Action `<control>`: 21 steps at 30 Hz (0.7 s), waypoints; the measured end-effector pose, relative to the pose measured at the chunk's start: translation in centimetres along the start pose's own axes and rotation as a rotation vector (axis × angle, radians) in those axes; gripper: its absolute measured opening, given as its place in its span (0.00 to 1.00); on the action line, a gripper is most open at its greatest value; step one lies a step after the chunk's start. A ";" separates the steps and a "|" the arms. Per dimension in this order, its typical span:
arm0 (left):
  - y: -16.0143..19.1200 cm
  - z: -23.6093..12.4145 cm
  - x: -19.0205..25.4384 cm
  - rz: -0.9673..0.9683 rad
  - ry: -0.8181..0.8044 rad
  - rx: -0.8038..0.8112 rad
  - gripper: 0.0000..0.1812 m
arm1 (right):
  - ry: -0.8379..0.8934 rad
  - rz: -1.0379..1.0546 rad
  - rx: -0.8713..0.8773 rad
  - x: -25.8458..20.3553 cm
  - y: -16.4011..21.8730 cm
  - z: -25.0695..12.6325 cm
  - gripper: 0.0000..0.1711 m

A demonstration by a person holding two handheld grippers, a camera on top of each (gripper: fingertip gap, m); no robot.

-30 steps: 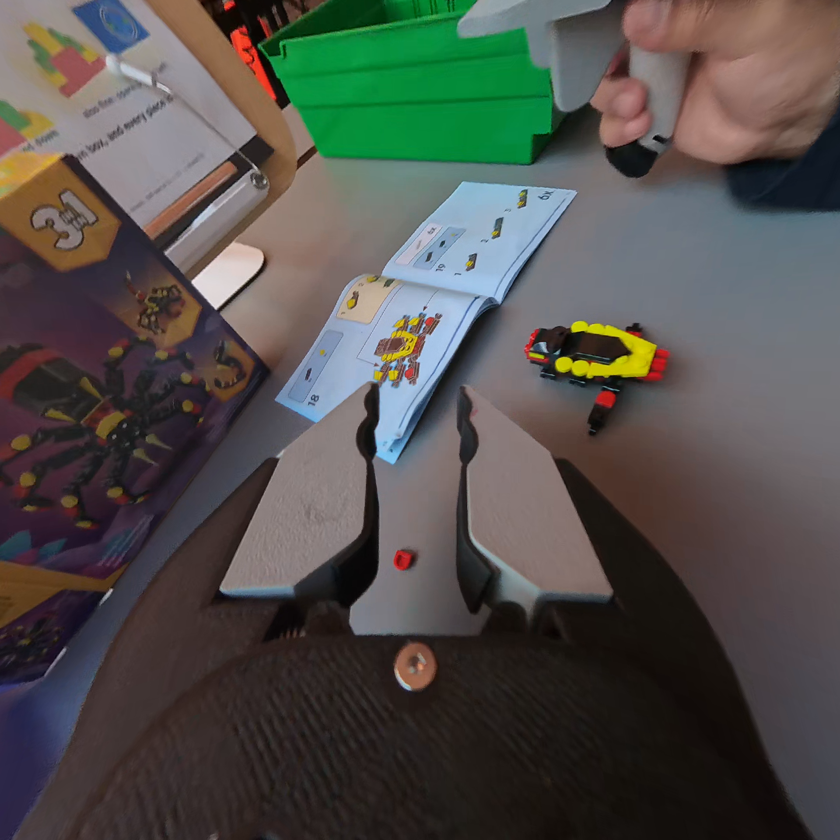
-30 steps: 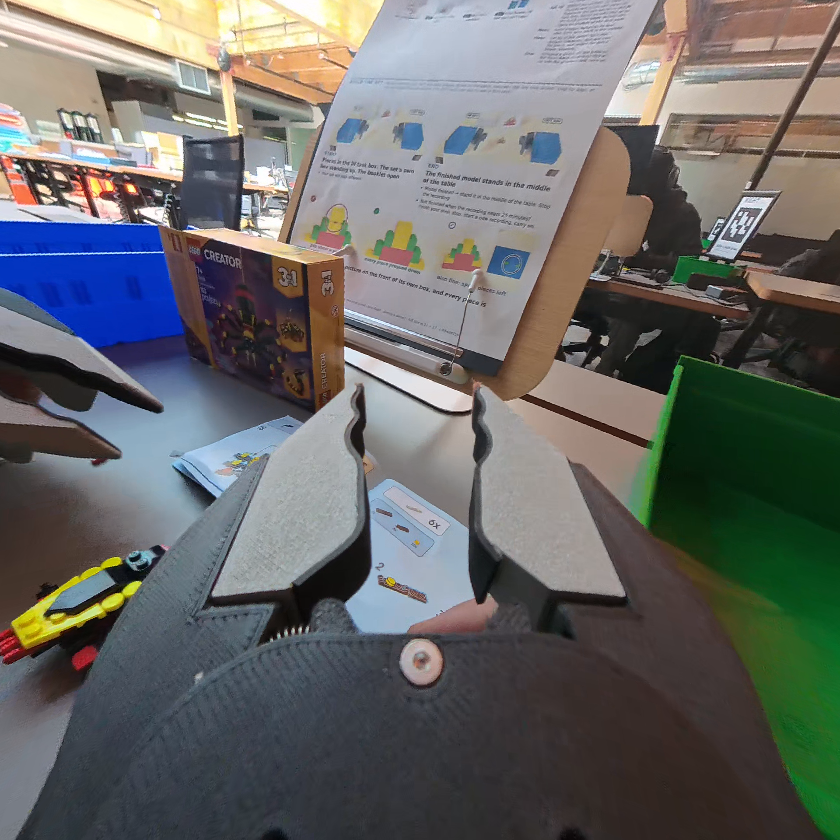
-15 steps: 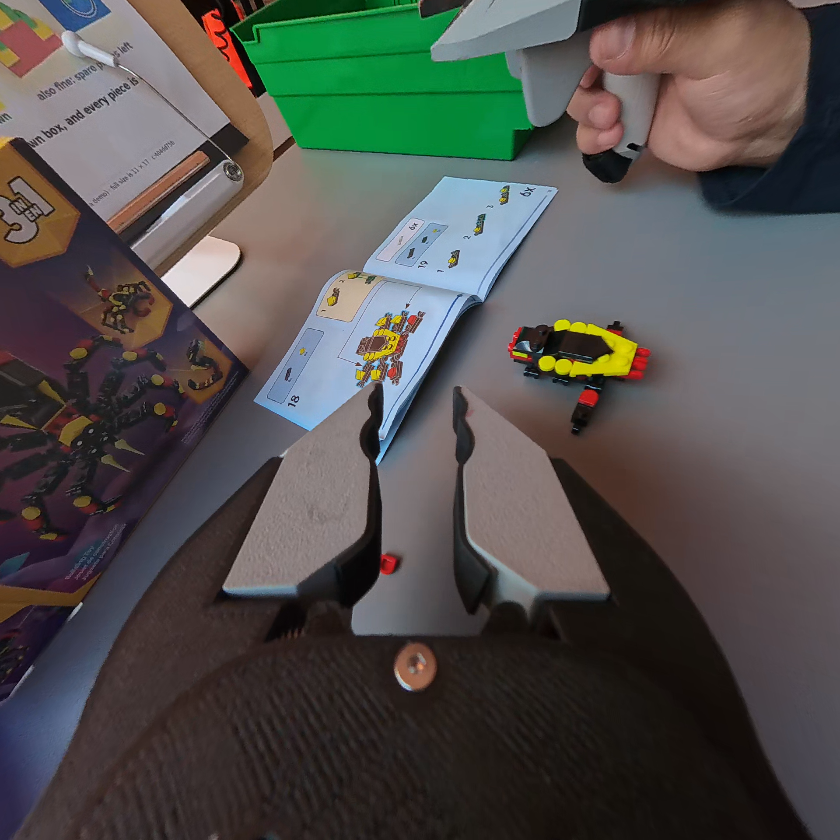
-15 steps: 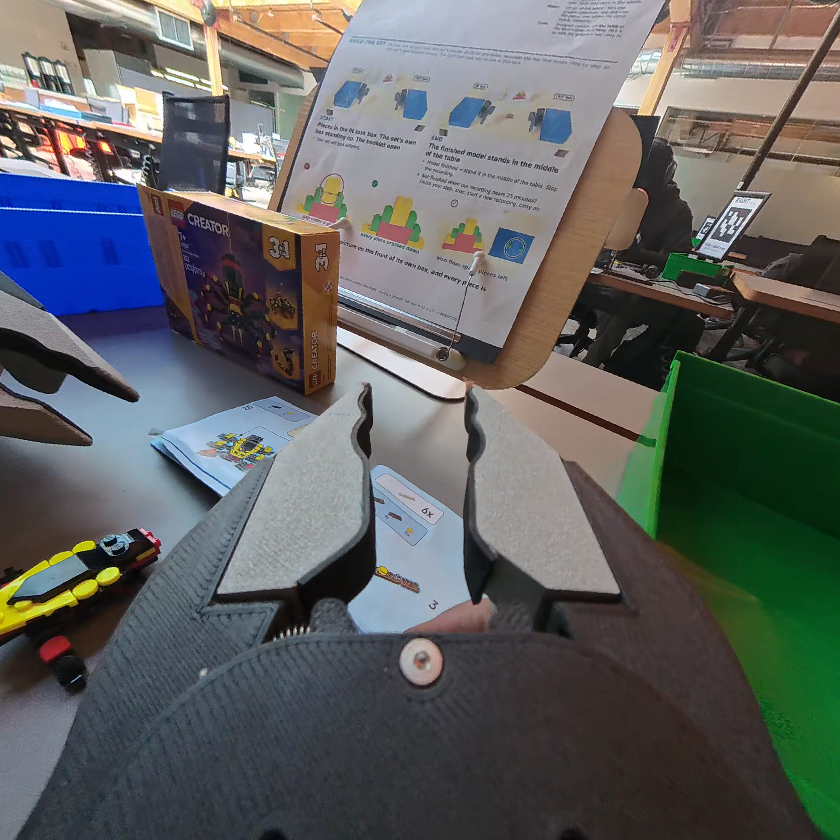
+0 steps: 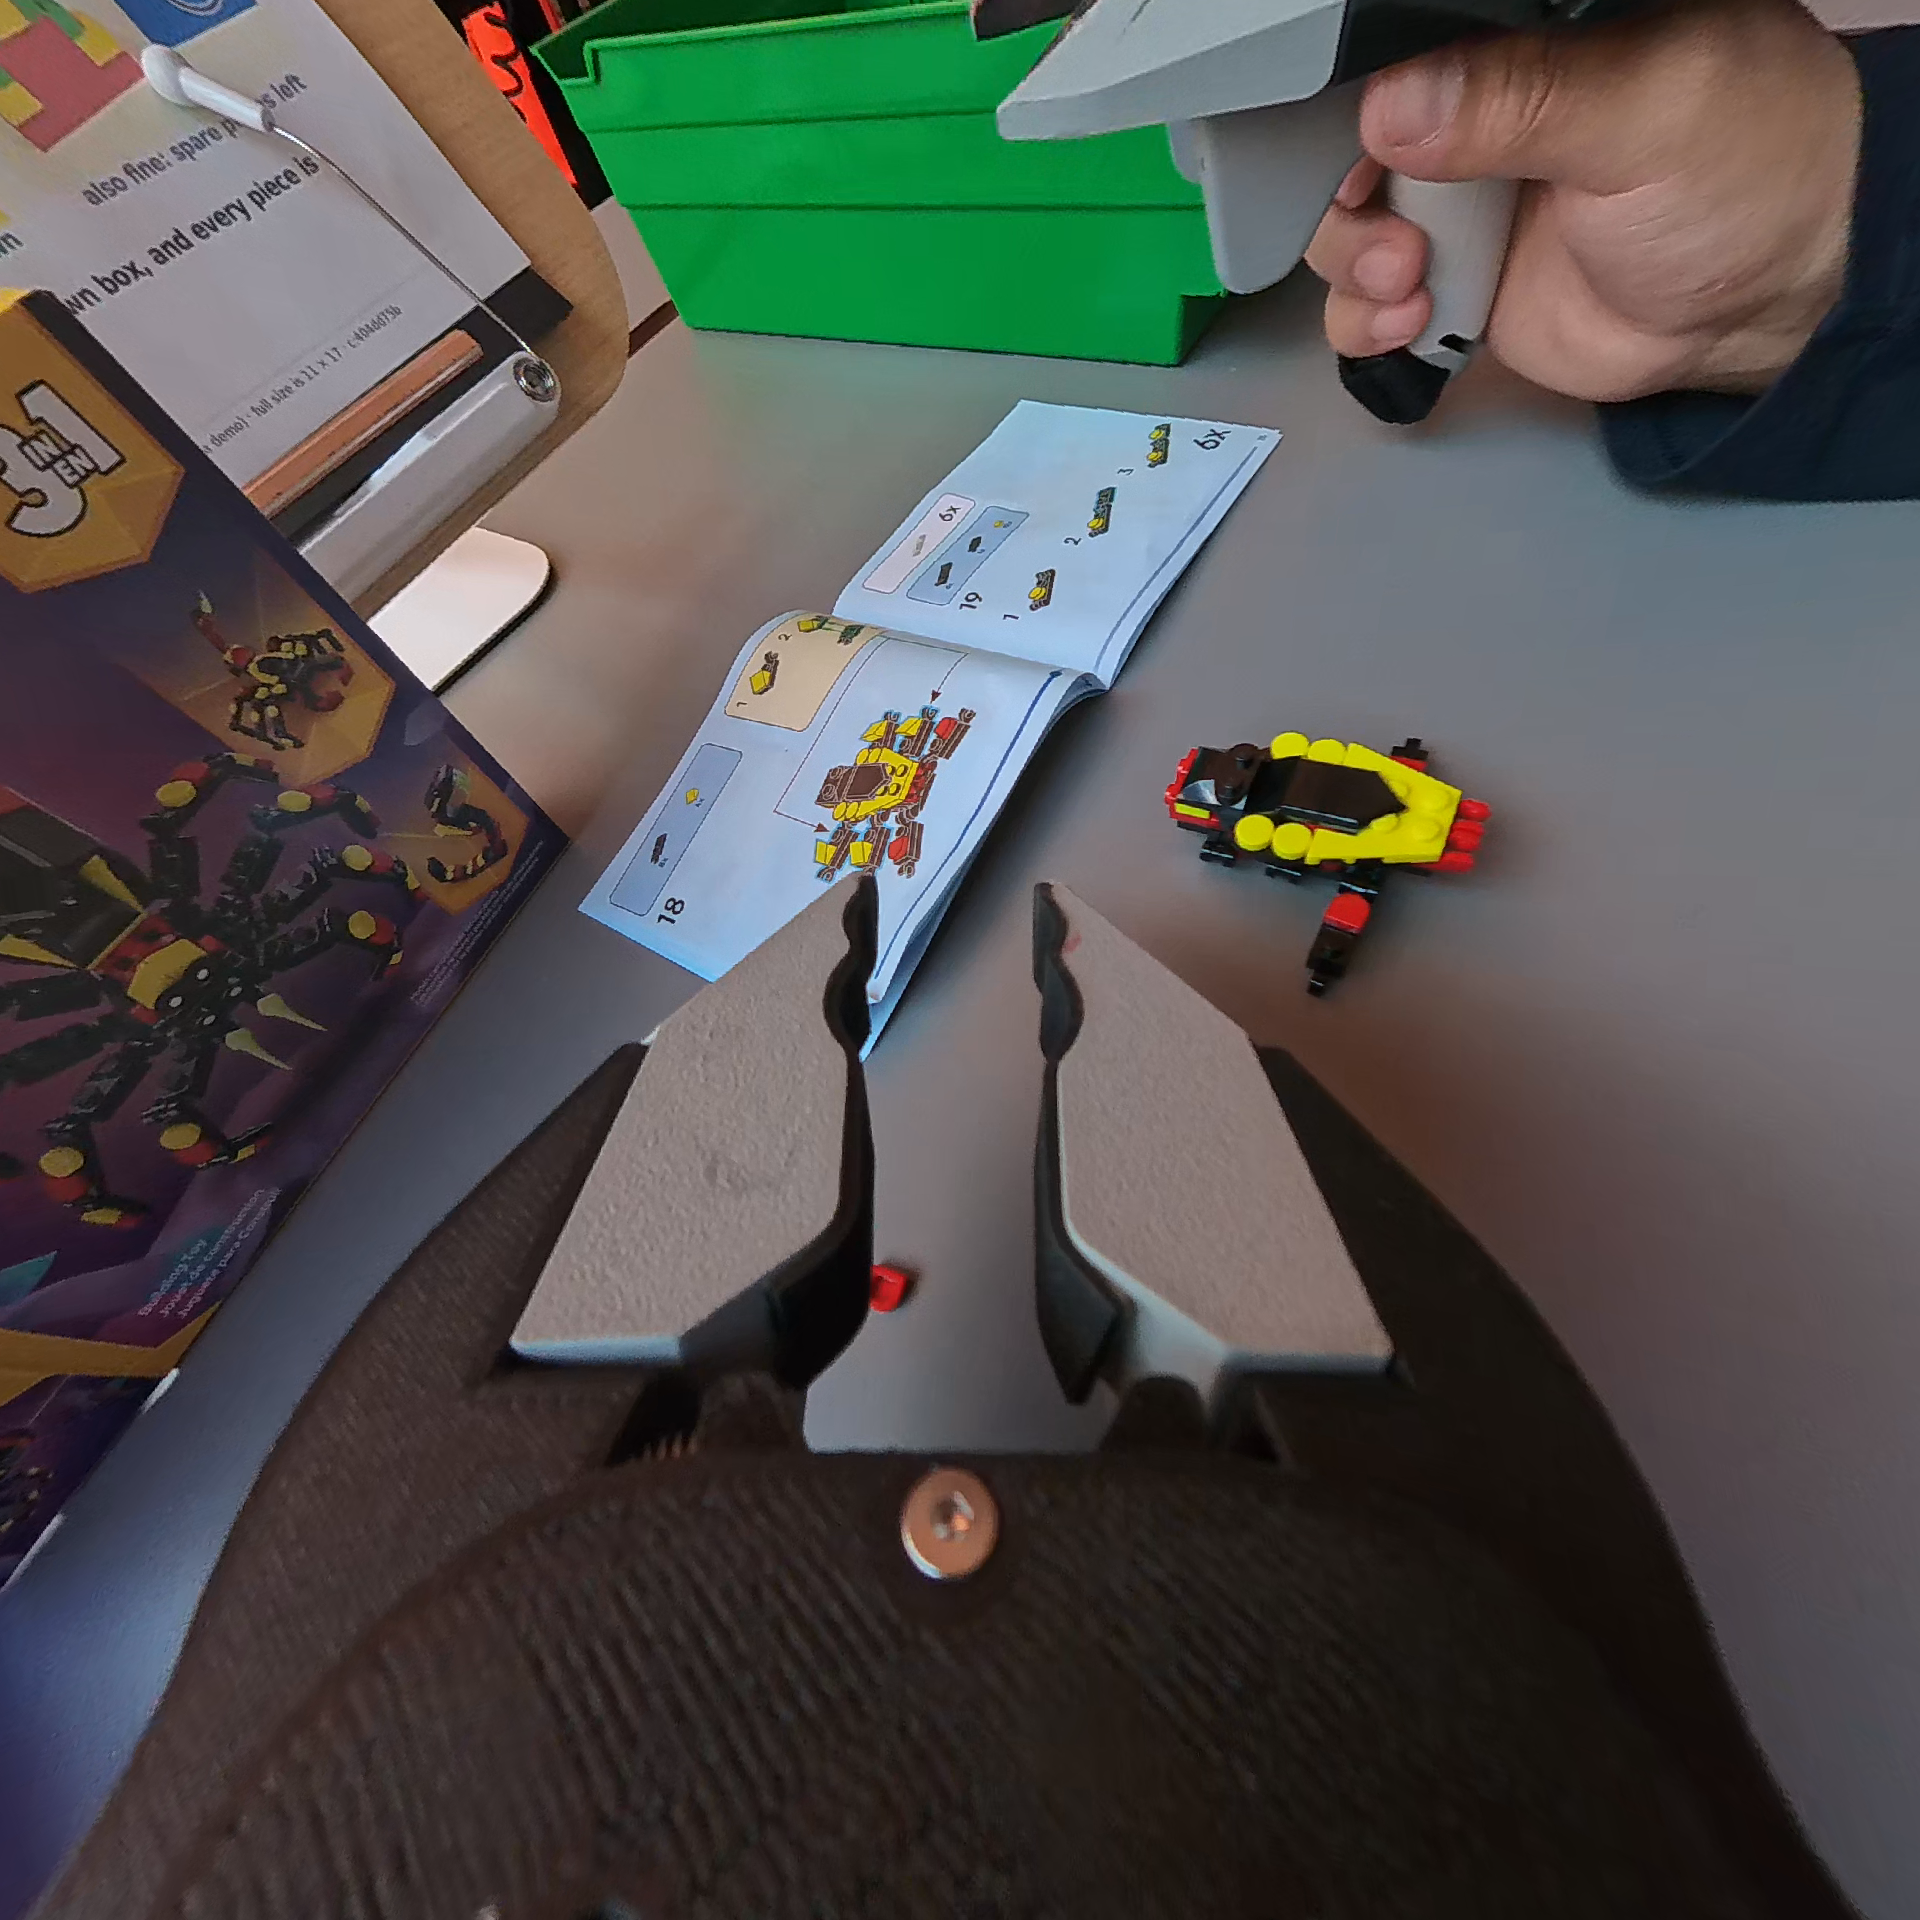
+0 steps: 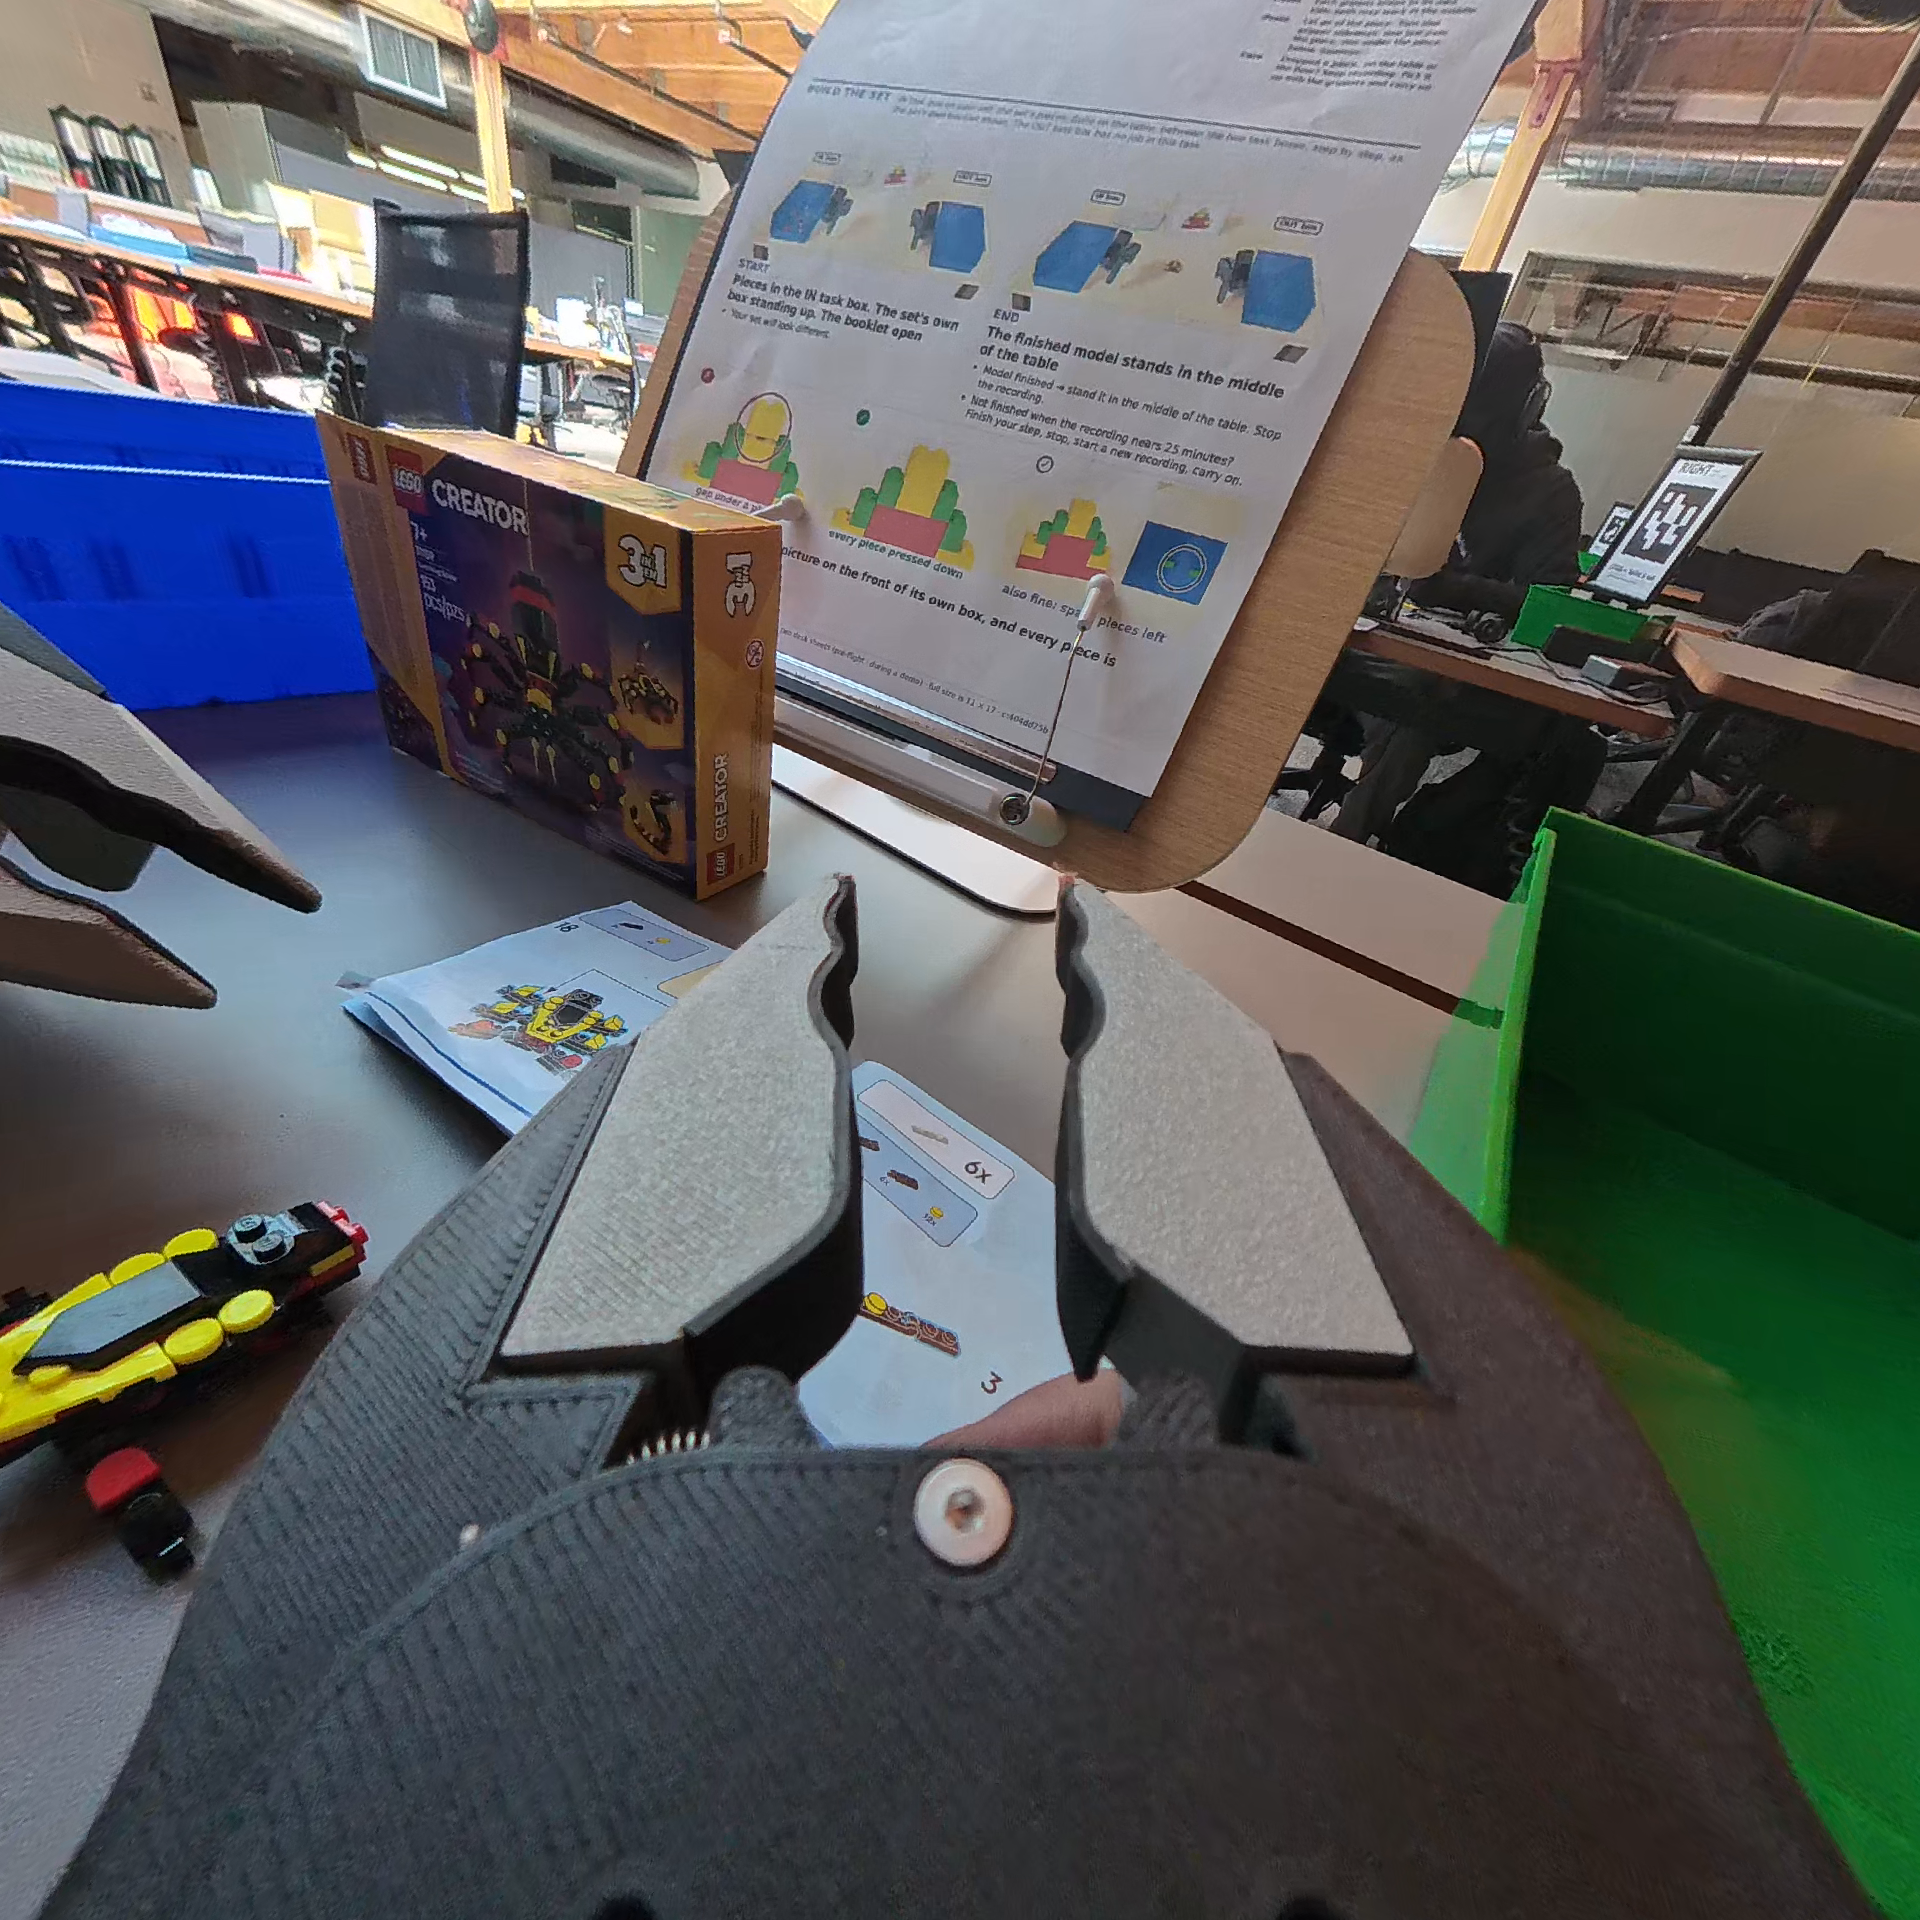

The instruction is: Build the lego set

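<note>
My left gripper [image 5: 951, 904] hangs over the grey bench [image 5: 1558, 1195], jaws parted by a modest gap and holding nothing. Down between them, close to the inner face of the left-hand jaw near its root, a tiny red piece [image 5: 888, 1286] lies on the bench; whether it touches the jaw I cannot tell. Just past my left jaw tip lies the open instruction booklet [image 5: 935, 686], one corner tucked under that tip in the picture. Off to the right of the jaws sits the partly built model [image 5: 1325, 816], yellow and black with red ends, one short black-and-red limb sticking out toward me. Left of the jaws the set's box [image 5: 218, 831] stands upright, and beyond it a wooden stand with a printed sheet [image 5: 312, 229]. Far ahead, a green bin [image 5: 883, 239].

My right gripper [image 6: 956, 894] is held above the booklet [image 6: 540, 1023], jaws likewise apart and empty. The model [image 6: 156, 1325] is low to their left, the green bin [image 6: 1714, 1091] hard to their right, the box [image 6: 561, 655] ahead-left. A hand [image 5: 1621, 208] grips that gripper's handle.
</note>
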State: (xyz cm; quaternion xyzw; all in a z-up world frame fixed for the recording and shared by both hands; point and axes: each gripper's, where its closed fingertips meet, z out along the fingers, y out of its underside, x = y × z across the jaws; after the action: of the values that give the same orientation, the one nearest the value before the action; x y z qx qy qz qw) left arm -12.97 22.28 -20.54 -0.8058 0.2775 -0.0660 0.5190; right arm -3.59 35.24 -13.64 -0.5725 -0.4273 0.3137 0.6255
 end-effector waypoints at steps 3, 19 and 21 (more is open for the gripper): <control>0.0 0.0 0.0 -0.005 0.001 0.000 0.15 | -0.002 -0.004 0.000 -0.1 -0.1 0.0 0.20; 0.1 0.1 0.2 0.002 0.004 -0.009 0.15 | 0.017 -0.064 0.031 -0.3 -0.9 -0.6 0.12; 0.1 0.1 0.1 -0.003 0.002 -0.008 0.15 | 0.021 -0.070 0.036 -0.2 -1.1 -0.7 0.11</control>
State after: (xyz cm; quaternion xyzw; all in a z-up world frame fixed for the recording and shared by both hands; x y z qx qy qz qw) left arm -12.91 22.27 -20.67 -0.8083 0.2772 -0.0666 0.5151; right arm -3.15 34.58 -12.61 -0.5493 -0.4349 0.2934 0.6505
